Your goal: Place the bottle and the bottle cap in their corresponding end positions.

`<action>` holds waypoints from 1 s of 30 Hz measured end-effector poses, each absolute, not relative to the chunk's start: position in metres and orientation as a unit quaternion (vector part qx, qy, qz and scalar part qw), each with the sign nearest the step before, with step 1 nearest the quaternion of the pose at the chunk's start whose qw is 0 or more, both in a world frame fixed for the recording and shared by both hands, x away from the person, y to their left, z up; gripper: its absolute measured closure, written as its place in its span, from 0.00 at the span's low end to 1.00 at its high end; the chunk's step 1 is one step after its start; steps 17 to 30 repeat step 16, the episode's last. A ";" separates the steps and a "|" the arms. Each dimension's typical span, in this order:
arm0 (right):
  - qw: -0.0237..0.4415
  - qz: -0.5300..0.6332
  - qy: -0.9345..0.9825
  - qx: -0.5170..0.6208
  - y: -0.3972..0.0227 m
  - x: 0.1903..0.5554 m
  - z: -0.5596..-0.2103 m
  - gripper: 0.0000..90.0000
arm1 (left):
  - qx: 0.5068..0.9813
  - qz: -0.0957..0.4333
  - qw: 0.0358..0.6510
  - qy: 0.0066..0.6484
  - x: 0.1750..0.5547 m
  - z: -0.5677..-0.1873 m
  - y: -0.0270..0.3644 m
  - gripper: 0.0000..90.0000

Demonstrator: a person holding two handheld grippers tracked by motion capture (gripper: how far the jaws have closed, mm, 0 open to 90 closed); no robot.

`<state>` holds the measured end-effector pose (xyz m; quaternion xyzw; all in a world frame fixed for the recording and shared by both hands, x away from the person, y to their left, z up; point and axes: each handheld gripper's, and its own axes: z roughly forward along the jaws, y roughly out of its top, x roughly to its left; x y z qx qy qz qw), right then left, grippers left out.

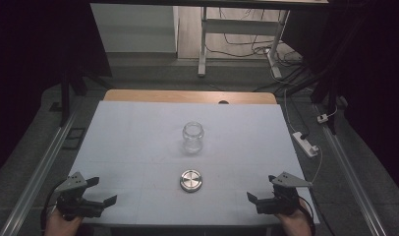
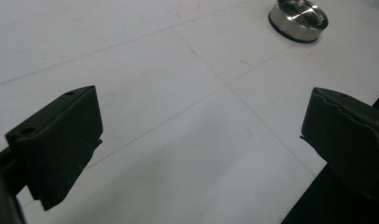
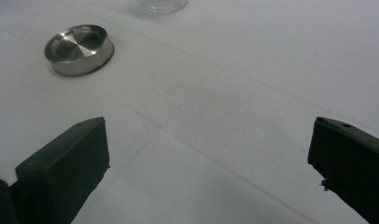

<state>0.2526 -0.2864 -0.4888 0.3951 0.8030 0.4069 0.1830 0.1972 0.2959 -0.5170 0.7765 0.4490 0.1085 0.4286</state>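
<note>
Glass jar point(image 1: 193, 137) stands upright at the table's point(image 1: 119, 132) centre, long axis vertical, open mouth pointing up. Metal lid point(image 1: 191, 180) lies flat just toward six o'clock of it, apart from it, hollow side up. Left gripper point(image 1: 101, 191) at seven o'clock and right gripper point(image 1: 262, 189) at five o'clock are both released, jaws spread wide, grasping nothing.

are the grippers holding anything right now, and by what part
Nothing is held. The left gripper and right gripper are open and empty, apart from the metal lid and glass jar.
</note>
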 end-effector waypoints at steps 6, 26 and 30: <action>0.172 0.398 0.797 0.420 -0.298 0.242 -0.494 0.00 | 0.783 0.124 0.398 0.462 0.192 -0.522 0.298 0.00; 0.171 0.398 0.789 0.436 -0.303 0.237 -0.494 0.00 | 0.777 0.110 0.399 0.473 0.192 -0.525 0.302 0.00; 0.171 0.398 0.789 0.436 -0.303 0.237 -0.494 0.00 | 0.777 0.110 0.399 0.473 0.192 -0.525 0.302 0.00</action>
